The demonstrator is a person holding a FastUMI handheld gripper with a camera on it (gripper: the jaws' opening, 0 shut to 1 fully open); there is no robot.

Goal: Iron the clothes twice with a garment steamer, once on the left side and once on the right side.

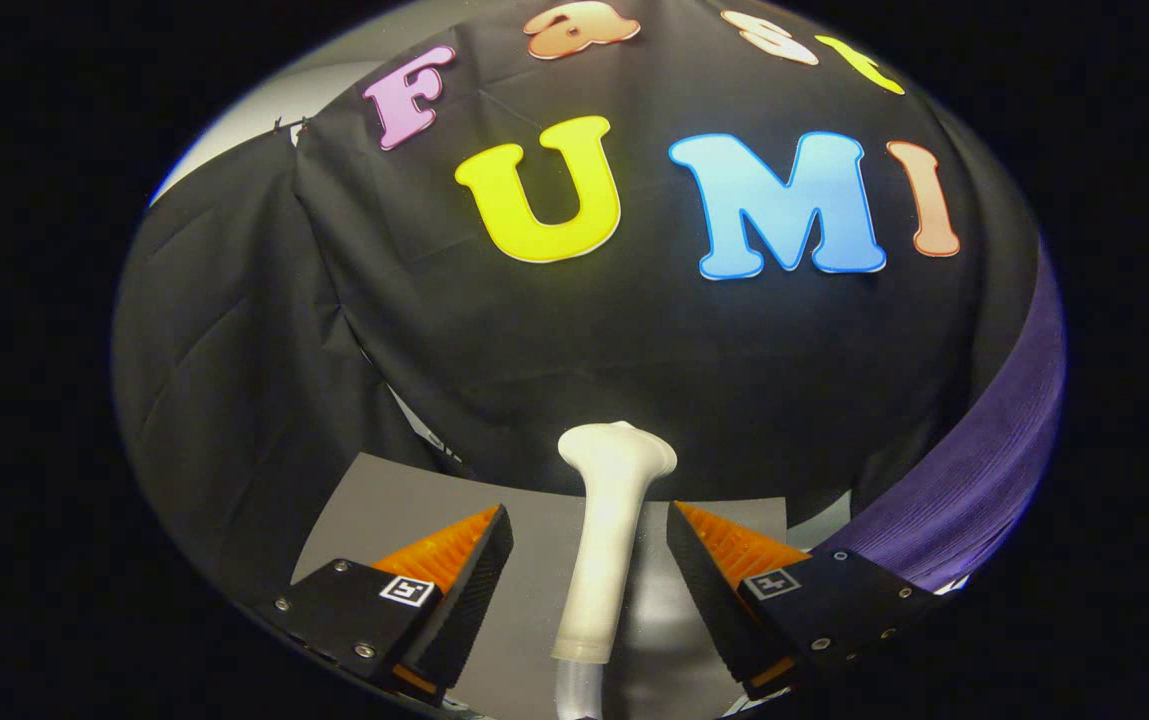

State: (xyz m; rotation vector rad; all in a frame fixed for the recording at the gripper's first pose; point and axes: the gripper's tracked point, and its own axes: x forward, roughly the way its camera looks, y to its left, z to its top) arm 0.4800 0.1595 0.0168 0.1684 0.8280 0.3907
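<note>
garment steamer stands upright on a table between the spread fingers of the gripper, touching neither; clothes hang at three o'clock, cloth wall behind at twelve.

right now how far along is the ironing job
Nothing looks ironed yet. The gripper is open, fingers either side of the white steamer handle without pressing it. Left: closing on the steamer, then both passes on the purple garment hanging beyond the fingers.

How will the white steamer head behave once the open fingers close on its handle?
The steamer head lies between the open tool, untouched. Its smooth, rounded handle may slip or twist. The hose at its base would likely drag. It looks rigid, probably light.
</note>
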